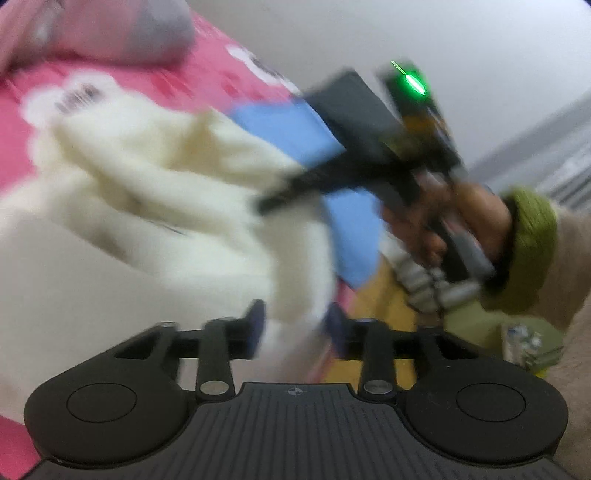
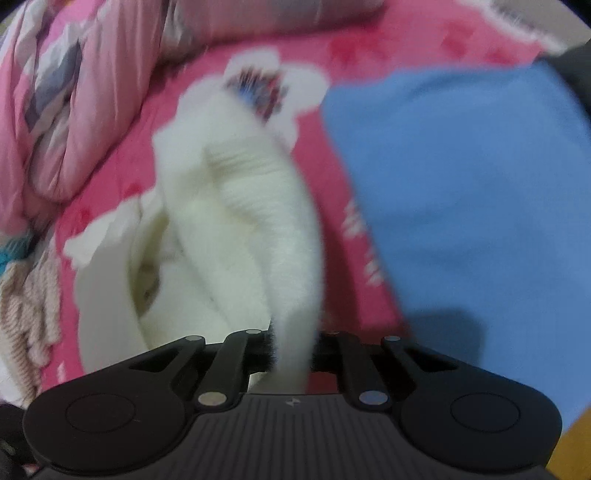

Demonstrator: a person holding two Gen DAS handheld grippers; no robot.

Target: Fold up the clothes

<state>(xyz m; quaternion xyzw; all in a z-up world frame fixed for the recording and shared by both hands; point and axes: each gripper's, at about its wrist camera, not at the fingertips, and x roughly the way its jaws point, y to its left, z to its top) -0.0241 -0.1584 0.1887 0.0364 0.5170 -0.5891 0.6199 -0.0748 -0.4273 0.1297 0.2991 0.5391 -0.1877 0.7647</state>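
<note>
A fluffy white garment (image 1: 155, 184) hangs bunched over the pink bed; both views are blurred by motion. My left gripper (image 1: 295, 328) is shut on a fold of it, which passes between the dark blue pads. My right gripper (image 2: 295, 347) is shut on another strip of the white garment (image 2: 243, 221). In the left wrist view the right gripper's black body (image 1: 369, 147), with a green light, is held by a hand in a green cuff at the right, above the cloth.
A blue cloth (image 2: 461, 206) lies on the pink printed bedsheet (image 2: 388, 48) to the right. A pink quilt (image 2: 74, 92) is piled at the far left. A white wall (image 1: 406, 29) stands beyond the bed, and wooden floor (image 1: 380, 295) shows beside it.
</note>
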